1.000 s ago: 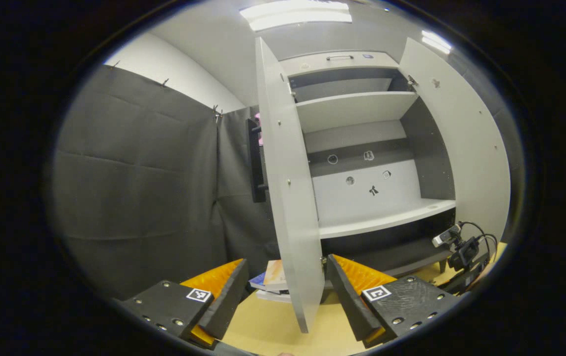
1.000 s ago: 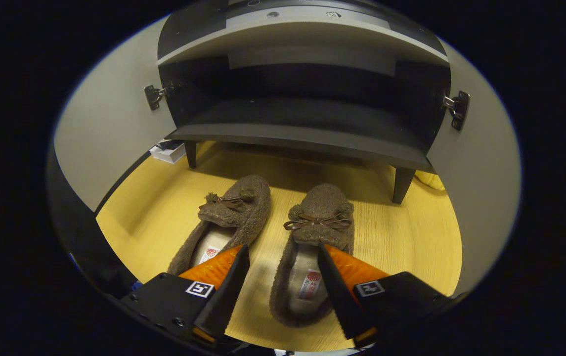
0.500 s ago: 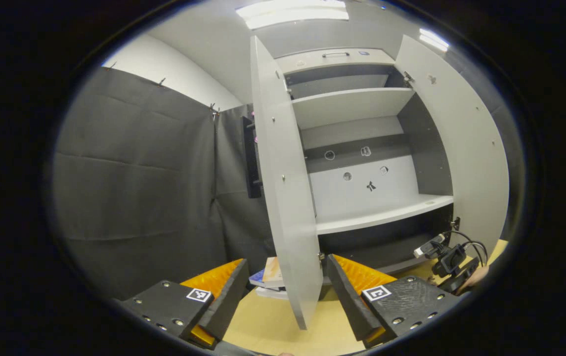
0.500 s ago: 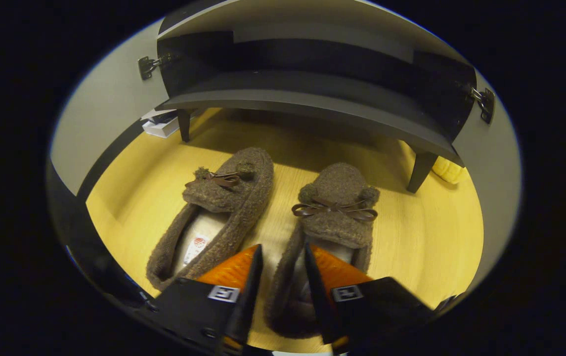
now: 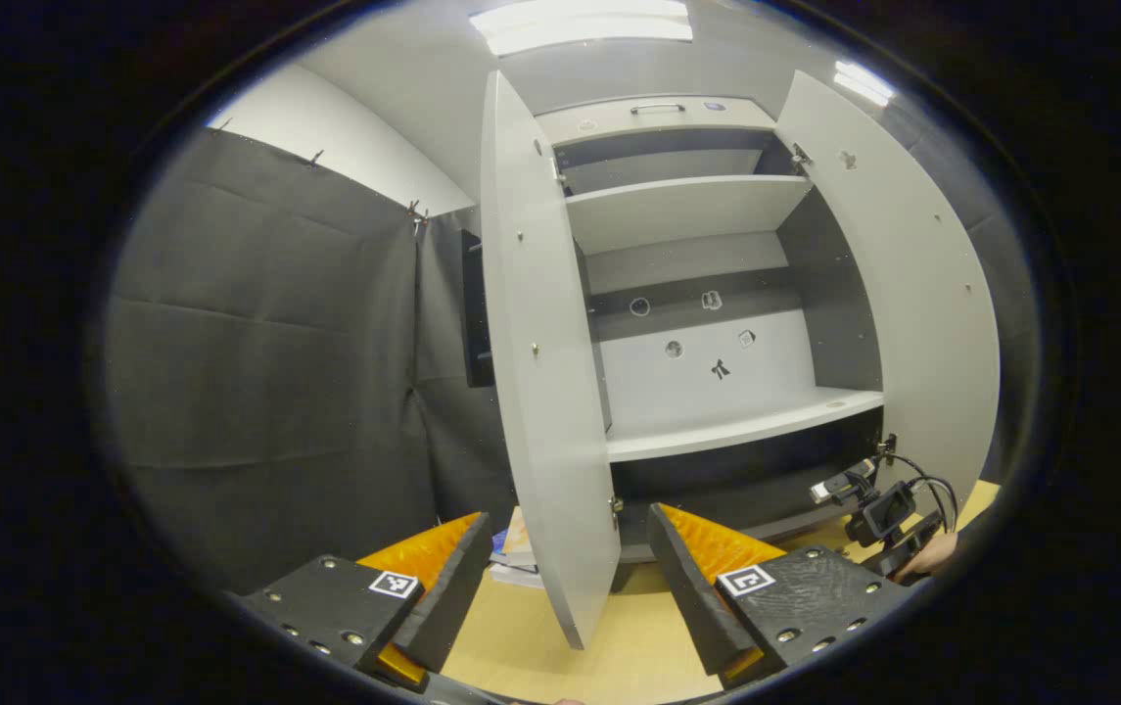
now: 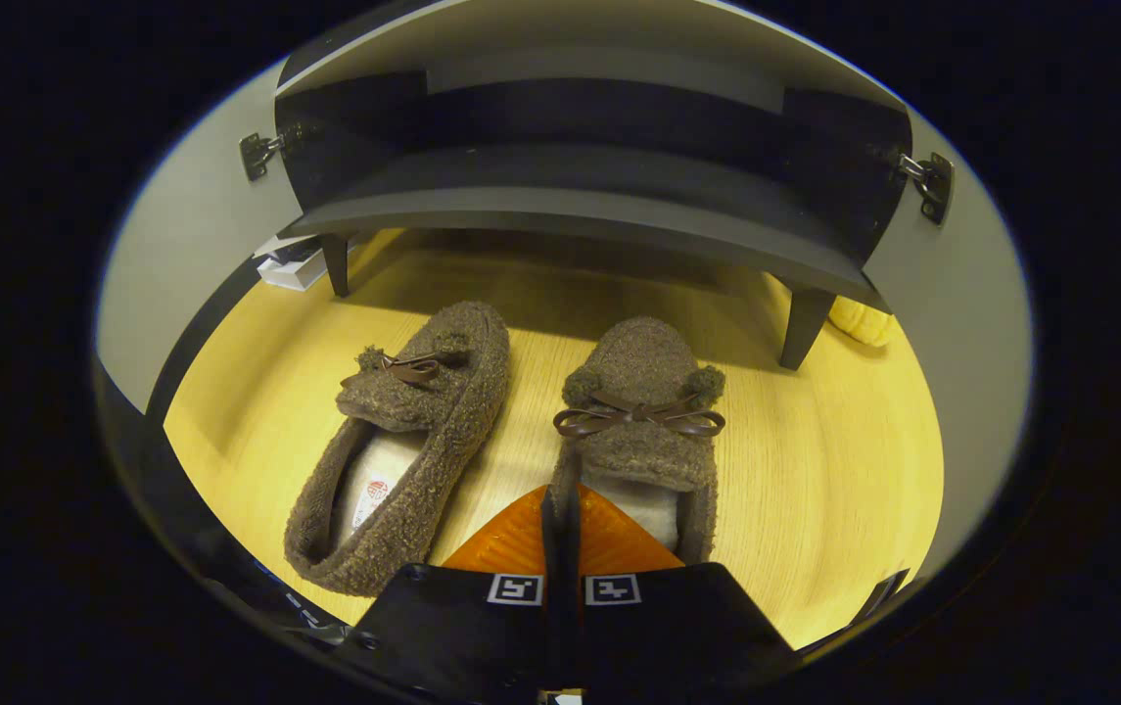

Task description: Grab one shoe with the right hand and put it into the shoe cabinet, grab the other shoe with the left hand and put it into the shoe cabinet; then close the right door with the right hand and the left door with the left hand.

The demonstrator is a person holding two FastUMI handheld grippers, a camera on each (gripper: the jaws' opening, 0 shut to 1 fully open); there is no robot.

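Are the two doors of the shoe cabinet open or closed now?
Open. The left door and right door both swing outward, showing the shelves inside.

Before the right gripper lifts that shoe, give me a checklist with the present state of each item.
1. Right gripper closed on the right shoe: ok, both fingers pinch the shoe's side wall at its opening.
2. Grip firm enough to lift: cannot tell, only a thin fuzzy edge sits between the fingers.
3. Left shoe clear of the grip: ok, it lies apart on the floor.
4. Cabinet doors open: ok, left door and right door both stand wide.
5. Bottom shelf free for the shoe: ok as far as it shows; the back is dark.
6. Left gripper out of the way: ok, open and holding nothing.
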